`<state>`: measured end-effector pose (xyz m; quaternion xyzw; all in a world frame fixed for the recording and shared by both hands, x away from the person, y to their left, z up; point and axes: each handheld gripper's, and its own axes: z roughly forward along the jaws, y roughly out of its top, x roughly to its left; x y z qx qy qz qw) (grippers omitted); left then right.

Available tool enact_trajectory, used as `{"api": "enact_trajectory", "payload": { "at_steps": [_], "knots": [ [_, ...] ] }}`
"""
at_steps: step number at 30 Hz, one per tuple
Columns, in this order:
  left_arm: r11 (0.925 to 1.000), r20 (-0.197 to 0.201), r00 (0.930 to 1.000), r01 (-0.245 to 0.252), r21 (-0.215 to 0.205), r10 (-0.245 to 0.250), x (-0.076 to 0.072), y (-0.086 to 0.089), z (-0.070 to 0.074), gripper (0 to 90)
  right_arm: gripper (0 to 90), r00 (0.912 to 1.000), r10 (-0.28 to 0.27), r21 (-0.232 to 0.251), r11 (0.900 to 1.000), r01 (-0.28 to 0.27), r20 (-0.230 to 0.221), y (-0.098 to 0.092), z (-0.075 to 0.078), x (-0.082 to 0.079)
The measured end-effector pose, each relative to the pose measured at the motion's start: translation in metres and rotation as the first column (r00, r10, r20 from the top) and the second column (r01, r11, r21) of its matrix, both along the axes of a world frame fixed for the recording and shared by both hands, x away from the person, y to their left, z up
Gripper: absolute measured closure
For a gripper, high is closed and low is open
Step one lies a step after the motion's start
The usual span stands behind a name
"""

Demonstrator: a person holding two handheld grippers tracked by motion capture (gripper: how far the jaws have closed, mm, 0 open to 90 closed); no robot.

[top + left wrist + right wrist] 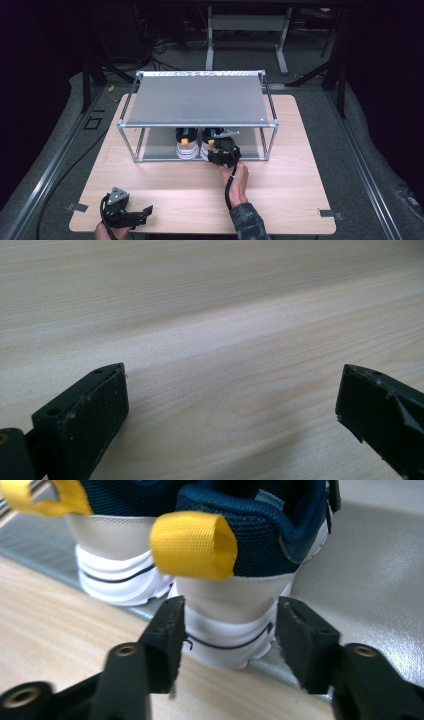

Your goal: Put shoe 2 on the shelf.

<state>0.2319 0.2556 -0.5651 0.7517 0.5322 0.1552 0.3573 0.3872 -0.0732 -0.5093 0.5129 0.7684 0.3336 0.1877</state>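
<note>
A metal-framed rack (200, 100) with a grey top shelf stands mid-table (165, 180). On its lower shelf (370, 580), two shoes sit side by side, heels toward the person: left shoe (185, 144) and right shoe (209, 142). Both are dark blue with white soles and a yellow heel loop (195, 544).

Right claw (223, 150) is at the front edge of the lower shelf, at the heel of the right shoe (240, 575). In the right gripper view its jaws stand apart, one on each side of the white heel, close to it or just touching; firm contact cannot be confirmed. The right hand (235, 177) reaches in under the top shelf's front rail (197, 125), which crosses just above the claw. The left shoe (115, 555) sits just beside, clear of the jaws.

Left claw (141, 214) rests low at the near left corner of the table, well apart from the rack. Its jaws are wide apart over bare wood (225, 340), holding nothing.

Dark floor with cables and a stand base (247, 35) lies beyond the table.
</note>
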Motion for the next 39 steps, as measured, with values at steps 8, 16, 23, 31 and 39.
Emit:
{"api": "enact_trajectory", "payload": {
  "at_steps": [8, 16, 23, 31, 39],
  "knots": [
    [1.0, -0.001, 1.0, 0.007, 0.0, -0.007, 0.0, -0.004, 0.0, 0.6, 57.9, 0.9996, 0.016, -0.017, 1.0, -0.017, -0.023, 0.003, -0.007, 0.005],
    [1.0, -0.001, 1.0, 0.007, 0.003, -0.007, 0.0, -0.004, 0.0, 0.6, 60.7, 0.9997, 0.014, -0.031, 0.999, -0.014, -0.02, 0.006, -0.008, 0.005],
    [0.9999, -0.003, 0.9999, 0.012, 0.007, -0.012, 0.0, -0.004, 0.001, 0.6, 59.4, 0.9988, 0.032, -0.019, 0.999, -0.033, -0.038, 0.002, -0.006, 0.002],
    [0.9999, 0.005, 0.9999, 0.013, 0.009, -0.013, 0.0, -0.006, 0.002, 0.6, 55.8, 0.9979, 0.058, -0.003, 0.998, -0.058, -0.028, -0.01, 0.005, -0.014],
    [0.9998, 0.009, 0.9998, 0.016, 0.014, -0.016, 0.0, -0.007, 0.004, 0.6, 50.6, 0.9966, 0.083, -0.005, 0.997, -0.083, -0.005, -0.035, 0.025, -0.048]
  ]
}}
